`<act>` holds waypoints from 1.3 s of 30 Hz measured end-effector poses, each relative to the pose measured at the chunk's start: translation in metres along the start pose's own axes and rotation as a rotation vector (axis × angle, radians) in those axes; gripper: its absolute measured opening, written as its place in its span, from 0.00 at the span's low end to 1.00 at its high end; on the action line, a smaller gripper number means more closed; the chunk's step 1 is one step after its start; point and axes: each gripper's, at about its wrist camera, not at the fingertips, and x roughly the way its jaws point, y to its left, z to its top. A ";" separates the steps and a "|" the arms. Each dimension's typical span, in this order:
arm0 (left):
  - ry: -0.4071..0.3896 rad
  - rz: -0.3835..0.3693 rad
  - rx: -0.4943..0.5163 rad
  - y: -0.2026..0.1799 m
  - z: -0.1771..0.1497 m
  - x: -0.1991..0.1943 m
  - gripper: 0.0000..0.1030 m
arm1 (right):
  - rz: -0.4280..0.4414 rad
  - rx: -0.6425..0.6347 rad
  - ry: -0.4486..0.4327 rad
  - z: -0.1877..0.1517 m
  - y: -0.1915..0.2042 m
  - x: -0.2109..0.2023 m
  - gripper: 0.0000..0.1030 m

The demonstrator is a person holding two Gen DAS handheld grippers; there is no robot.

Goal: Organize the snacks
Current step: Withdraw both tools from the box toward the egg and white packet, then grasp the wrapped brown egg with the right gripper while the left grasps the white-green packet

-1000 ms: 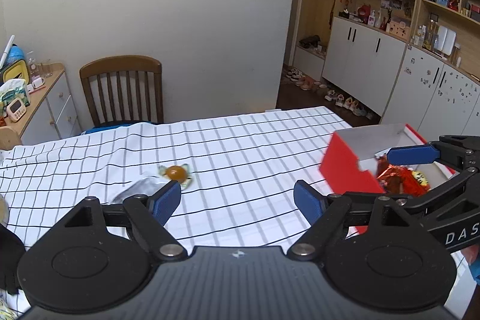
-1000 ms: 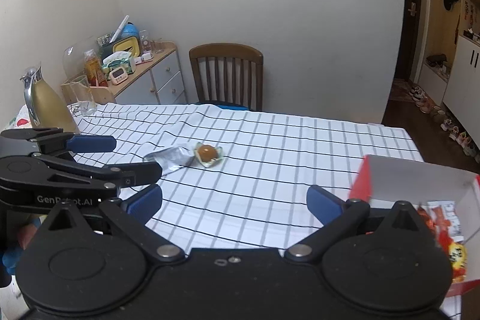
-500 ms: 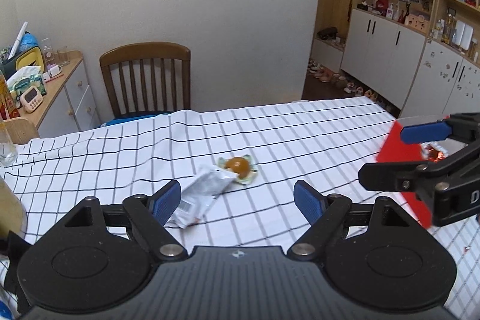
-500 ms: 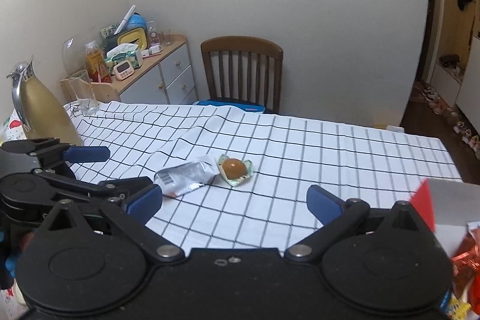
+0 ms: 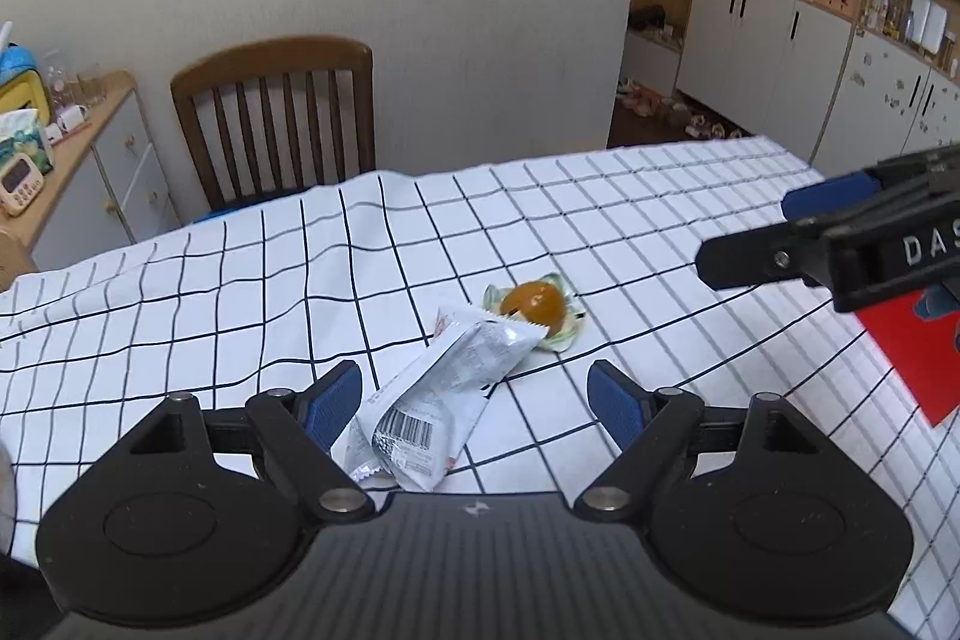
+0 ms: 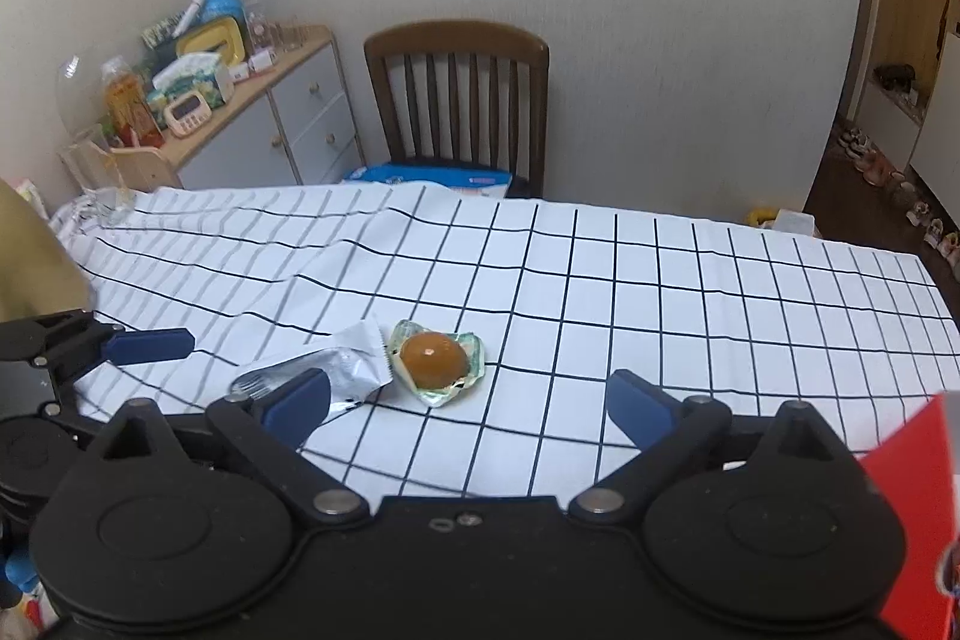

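Nearest the left wrist camera, the left gripper stands with its two blue-padded fingers spread wide and nothing between them, hanging just above the near end of one crinkled silver foil snack packet that lies flat on the white tablecloth with a black grid. The right gripper is likewise spread wide and empty, its two blue pads on either side of the view, and its left pad overlaps the packet's near end in that view; whether it touches cannot be told. Just beyond the packet, touching its far corner, lies one amber jelly dome in a clear, green-tinted plastic cup, resting on the cloth. To the right of the packet, at the table's near right edge, one red cardboard box shows only a wall and a corner; its contents are out of sight. Past the packet, at the table's far side, stands one dark wooden slat-back chair, with a blue package on its seat. Left of the chair, against the wall, one low cabinet with a wooden top carries clutter.
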 end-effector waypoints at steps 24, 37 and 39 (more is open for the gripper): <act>0.137 -0.077 0.085 0.015 0.002 0.078 0.80 | -0.012 0.186 0.194 0.022 0.003 0.116 0.75; 0.160 -0.097 0.039 0.023 0.001 0.090 0.58 | 0.043 0.312 0.233 0.015 -0.003 0.132 0.61; 0.164 -0.091 0.041 0.023 0.000 0.091 0.49 | 0.048 0.324 0.234 0.015 -0.005 0.130 0.58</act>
